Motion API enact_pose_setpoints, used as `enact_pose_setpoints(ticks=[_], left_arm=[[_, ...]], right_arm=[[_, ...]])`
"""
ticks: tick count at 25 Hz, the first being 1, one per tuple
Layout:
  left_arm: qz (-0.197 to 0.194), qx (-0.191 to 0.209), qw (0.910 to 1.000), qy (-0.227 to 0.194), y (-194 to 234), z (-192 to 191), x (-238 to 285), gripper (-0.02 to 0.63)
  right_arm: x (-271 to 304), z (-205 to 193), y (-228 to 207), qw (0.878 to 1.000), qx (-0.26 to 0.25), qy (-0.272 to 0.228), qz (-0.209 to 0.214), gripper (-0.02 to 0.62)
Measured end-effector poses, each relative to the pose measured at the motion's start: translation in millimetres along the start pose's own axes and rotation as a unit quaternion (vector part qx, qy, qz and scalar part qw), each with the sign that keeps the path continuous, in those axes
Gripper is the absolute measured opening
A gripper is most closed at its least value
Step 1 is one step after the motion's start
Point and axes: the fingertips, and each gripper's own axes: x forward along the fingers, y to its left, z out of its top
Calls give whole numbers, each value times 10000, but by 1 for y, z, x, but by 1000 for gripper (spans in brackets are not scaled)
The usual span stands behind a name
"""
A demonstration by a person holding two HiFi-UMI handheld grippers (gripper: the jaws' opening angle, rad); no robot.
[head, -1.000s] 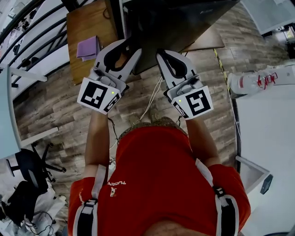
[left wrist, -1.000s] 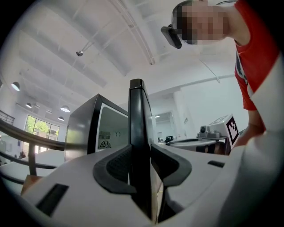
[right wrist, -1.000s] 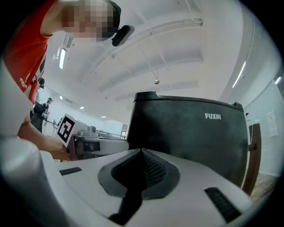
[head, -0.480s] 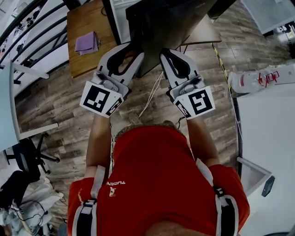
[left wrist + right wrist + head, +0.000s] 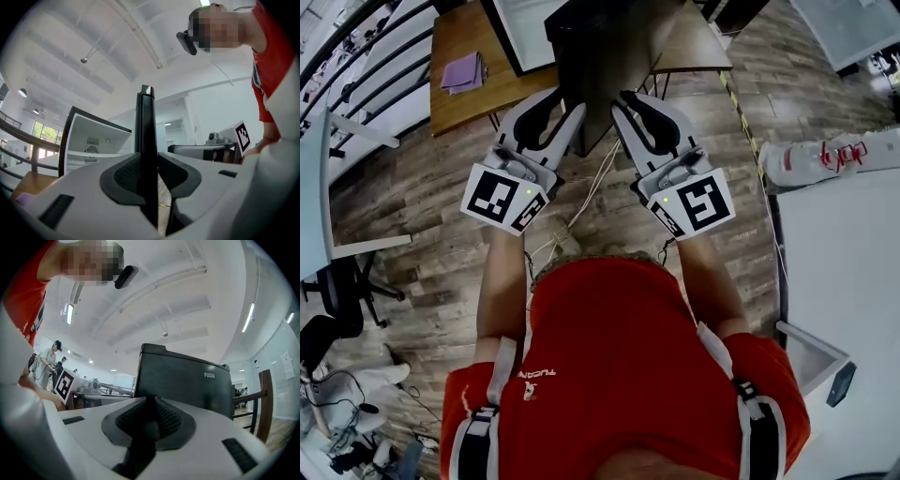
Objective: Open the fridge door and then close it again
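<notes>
In the head view the black fridge door stands swung out between my two grippers. The white fridge interior shows to its left. My left gripper straddles the door's free edge. In the left gripper view that edge runs upright between the pads, which are closing and touch both its faces. The open cabinet lies beyond. My right gripper sits against the door's outer side. Its jaws are opening to a narrow slit with nothing between them, facing the black door panel.
A wooden table with a purple cloth stands at the back left, behind the fridge. A white counter and a white machine are at the right. Cables lie on the floor, and an office chair stands at the left.
The door has swung further out, so it looks narrower and the white interior now shows. Both grippers have travelled with it. The right jaws have parted slightly.
</notes>
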Motion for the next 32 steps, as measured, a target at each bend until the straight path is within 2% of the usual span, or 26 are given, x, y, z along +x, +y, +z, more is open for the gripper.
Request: enact_pose_setpoints(ticks=[11,20,27,32], left_arm=[[-210,-52,9998,30,-82,-4,20,104],[-406,66,9991,107,-132,-5,45,72],[-528,97,9984,152,-161,-8,62,60],[-692,140,9974,130,-175,-7,71,53]], right_arm=[[-69,20,-14,9995,182,-97,-219,149],[-96,35,-34,9988,273,-49,-409,232],[-104,37,-46,9981,196,102,-583,249],[-112,35,-57,9960,116,240,-857,249]])
